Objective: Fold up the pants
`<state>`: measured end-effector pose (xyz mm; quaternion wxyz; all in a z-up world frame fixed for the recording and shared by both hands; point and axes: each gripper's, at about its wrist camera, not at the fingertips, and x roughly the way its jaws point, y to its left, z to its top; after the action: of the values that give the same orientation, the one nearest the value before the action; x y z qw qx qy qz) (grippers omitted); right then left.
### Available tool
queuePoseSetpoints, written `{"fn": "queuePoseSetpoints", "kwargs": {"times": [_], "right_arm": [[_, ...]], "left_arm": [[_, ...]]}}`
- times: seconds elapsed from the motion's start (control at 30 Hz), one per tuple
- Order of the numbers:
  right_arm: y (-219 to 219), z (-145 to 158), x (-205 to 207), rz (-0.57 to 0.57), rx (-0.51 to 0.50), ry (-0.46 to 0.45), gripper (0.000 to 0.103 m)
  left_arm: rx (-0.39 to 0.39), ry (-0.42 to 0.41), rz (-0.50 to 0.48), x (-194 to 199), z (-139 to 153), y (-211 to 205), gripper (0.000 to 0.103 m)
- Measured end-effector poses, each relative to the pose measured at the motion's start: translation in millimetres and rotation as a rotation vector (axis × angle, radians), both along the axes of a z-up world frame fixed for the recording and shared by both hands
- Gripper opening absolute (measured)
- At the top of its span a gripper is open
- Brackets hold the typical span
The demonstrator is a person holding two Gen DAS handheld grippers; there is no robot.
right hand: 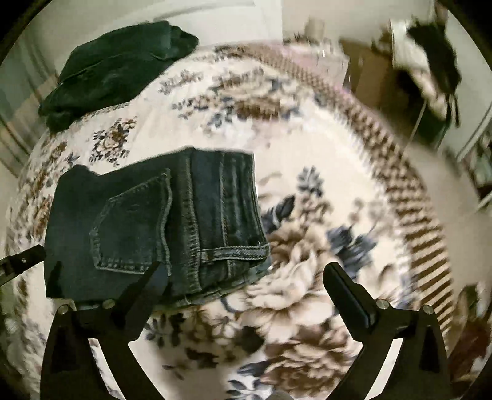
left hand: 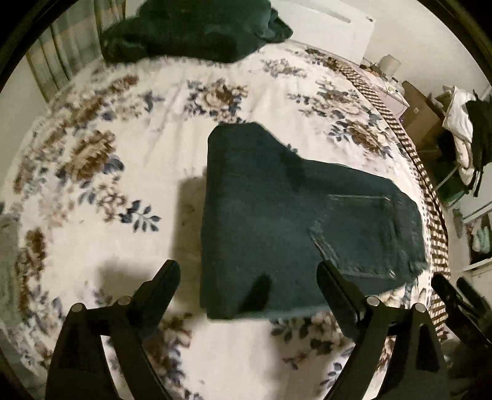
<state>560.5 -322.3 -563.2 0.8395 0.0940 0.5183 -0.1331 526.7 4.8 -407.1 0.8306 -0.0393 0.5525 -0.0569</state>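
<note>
Overhead, floral bedspread (left hand: 153, 160), folded jeans (left hand: 276, 215)

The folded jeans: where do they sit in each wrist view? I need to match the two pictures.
Left wrist view: the folded jeans lie in the centre, reaching toward the right, back pocket at lower right.
Right wrist view: the folded jeans lie left of centre, back pocket facing up.
Shared landmark: the dark clothes pile at the far edge of the floral blanket, upper left in both.
</note>
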Motion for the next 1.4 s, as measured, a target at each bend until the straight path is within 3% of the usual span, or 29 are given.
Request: {"fn": "queuePoseSetpoints", "kwargs": {"times": [0.4,0.9,1.2,1.4], "right_arm": [[29.1,141.4,-101.9,0.054,-0.051,-0.129,0.103],[37.0,361.1,-285.6,0.124,-0.114,-0.349,0.103],[46.7,452.0,-387.1,0.124,-0.136,-0.414,0.103],[60.7,489.5,-426.6,0.123,-0.133,-0.426,0.103]], "left_arm": [[0.055,-0.152,0.034,-102.0,109.6,-30.1,0.090],[0.082,-0.388,0.069,-271.2,285.5,-44.5,0.090],[0.079,-0.451,0.072,-338.4,337.2,-35.2,0.090],[0.074,-0.467,0.055,-367.2,354.0,-26.2,0.090]]}}
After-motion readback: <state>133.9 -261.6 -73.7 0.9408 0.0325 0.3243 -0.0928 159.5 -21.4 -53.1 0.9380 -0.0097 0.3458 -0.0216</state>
